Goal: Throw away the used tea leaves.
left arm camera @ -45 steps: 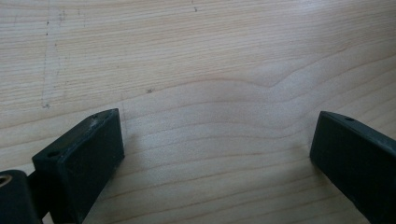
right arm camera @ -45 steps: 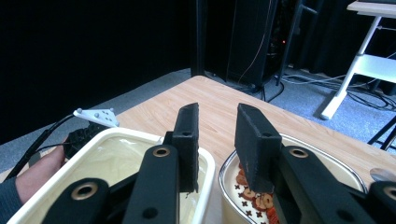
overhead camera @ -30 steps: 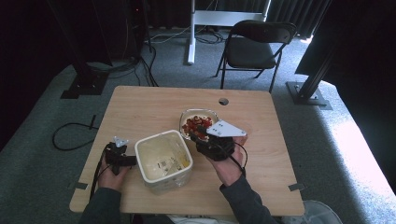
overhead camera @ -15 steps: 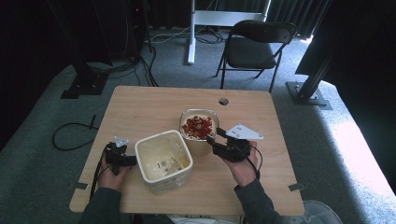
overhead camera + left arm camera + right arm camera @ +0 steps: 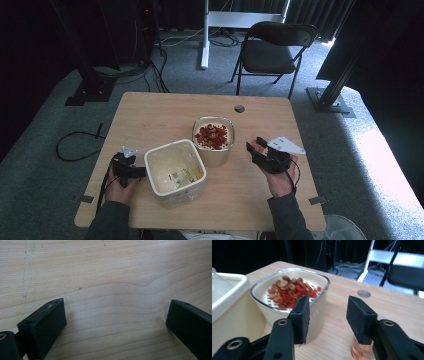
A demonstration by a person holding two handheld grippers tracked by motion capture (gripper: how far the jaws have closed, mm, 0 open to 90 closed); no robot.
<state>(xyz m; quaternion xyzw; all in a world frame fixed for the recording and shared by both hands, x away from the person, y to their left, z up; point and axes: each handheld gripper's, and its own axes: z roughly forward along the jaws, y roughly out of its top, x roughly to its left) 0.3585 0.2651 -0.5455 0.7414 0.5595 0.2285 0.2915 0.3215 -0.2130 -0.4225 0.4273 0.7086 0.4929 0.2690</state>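
Desk (image 5: 160, 112): we log one glass bowl (image 5: 214, 156) of red pieces at centre, and one cream tub (image 5: 175, 172) touching its near-left side. Left hand-held gripper (image 5: 115, 322): released, jaws wide over bare wood, just left of the tub. Right hand-held gripper (image 5: 327, 316): released, empty, near the bowl's right. We judge this a between-grasps step; the next move likely calls for closing on a rim.

Left gripper (image 5: 116, 322) wide apart over bare wood table (image 5: 105, 272) (light grain).
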